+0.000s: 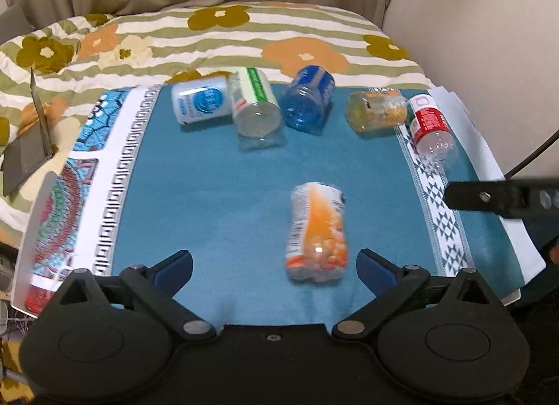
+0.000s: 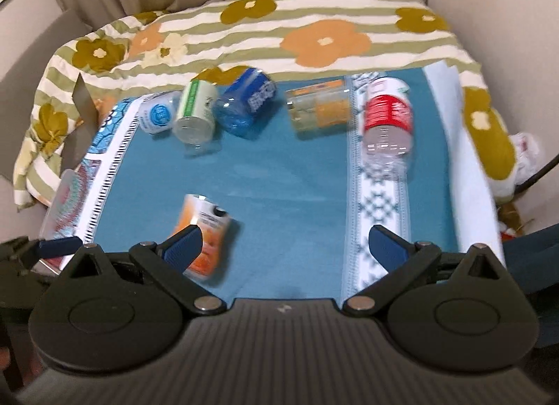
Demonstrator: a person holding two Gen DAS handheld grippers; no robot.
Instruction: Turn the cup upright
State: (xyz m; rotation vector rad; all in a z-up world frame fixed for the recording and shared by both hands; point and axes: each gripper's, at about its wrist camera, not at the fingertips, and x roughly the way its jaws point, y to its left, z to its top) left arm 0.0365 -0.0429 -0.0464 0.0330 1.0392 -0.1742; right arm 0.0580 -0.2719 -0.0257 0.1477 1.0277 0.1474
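A teal cloth [image 1: 209,167] is seen; an orange-labelled cup [image 1: 316,232] lies sideways between the spread left gripper [image 1: 276,263] fingers, left of the spread right gripper [image 2: 284,244].

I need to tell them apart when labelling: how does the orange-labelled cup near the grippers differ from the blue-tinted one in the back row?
The orange-labelled clear plastic cup lies alone in the foreground; the blue-tinted plastic cup lies in the far row between other cups. The orange one has clear walls and a printed label; the blue one is tinted throughout. Both lie on their sides on the teal cloth.
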